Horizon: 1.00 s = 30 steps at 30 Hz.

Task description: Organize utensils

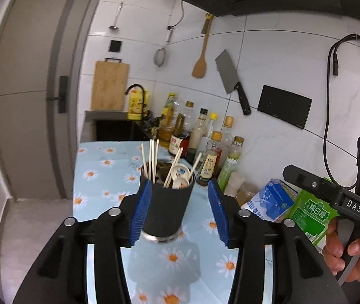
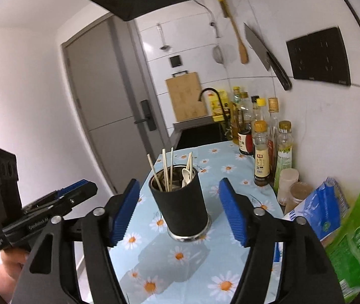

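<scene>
Here the desk [image 1: 99, 177], covered by a light-blue cloth printed with daisies, runs along a white tiled wall. On that wall hang a wooden spatula [image 1: 201, 58] and a cleaver [image 1: 233, 81], and a bamboo cutting board [image 1: 109, 86] leans upright at the far end. A row of sauce and oil bottles [image 1: 205, 139] stands along the wall side of the desk, with a blue carton [image 1: 273, 200] and a green sugar bag [image 1: 311, 212] nearer the camera on the same side.

Upright on the cloth stands the black utensil holder [image 1: 166, 207], with a metal base. The left hand-held gripper [image 1: 178, 212] is spread wide around it: the blue pad on the left looks to be touching the holder's wall, while the other pad stands clear. The right hand-held gripper [image 2: 178, 215] is also spread apart, its blue pads well clear of the holder on both sides.

Inside the holder, pale chopsticks [image 1: 152, 159] stick up above the rim, leaning at various angles, beside white spoons [image 1: 180, 174].
</scene>
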Available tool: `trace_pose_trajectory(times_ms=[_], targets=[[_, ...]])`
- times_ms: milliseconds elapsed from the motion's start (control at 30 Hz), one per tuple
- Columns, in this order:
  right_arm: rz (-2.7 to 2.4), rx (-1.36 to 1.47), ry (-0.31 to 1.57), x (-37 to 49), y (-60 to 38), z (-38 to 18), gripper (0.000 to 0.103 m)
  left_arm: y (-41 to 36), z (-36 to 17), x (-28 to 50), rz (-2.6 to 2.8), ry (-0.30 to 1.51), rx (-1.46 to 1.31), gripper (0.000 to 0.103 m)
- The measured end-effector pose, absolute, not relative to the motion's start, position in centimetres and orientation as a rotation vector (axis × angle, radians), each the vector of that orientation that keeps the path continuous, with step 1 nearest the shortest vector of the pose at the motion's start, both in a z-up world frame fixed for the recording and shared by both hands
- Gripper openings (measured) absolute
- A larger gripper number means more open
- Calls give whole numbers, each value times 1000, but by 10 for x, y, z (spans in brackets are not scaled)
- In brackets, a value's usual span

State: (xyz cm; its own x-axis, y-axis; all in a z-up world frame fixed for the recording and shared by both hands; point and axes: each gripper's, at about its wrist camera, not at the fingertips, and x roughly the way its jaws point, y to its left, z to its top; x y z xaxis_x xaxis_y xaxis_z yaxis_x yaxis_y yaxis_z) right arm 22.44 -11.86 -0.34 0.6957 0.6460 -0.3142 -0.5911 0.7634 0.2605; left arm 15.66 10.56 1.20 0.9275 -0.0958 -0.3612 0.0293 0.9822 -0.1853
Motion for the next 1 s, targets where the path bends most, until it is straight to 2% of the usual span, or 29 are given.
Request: trace_pose_trajectory(times_ms=[33, 67, 133, 233, 333, 1000], targets=[[715, 139, 410, 223, -124, -3, 75, 100, 12, 149, -47, 379, -176, 57], [737, 135, 414, 221, -131, -2, 78, 91, 12, 139, -20, 375, -164, 68], [770, 134, 407, 216, -142, -1, 86, 75, 12, 123, 26, 376, -139, 80], [820, 122, 402, 209, -158, -1, 98, 58, 8, 106, 69, 388, -131, 87], [858, 100, 404, 202, -173, -6, 98, 41, 5, 89, 94, 394, -147, 96], [852, 12, 446, 149, -209, -39, 98, -10, -25, 29, 159, 451, -180, 96]])
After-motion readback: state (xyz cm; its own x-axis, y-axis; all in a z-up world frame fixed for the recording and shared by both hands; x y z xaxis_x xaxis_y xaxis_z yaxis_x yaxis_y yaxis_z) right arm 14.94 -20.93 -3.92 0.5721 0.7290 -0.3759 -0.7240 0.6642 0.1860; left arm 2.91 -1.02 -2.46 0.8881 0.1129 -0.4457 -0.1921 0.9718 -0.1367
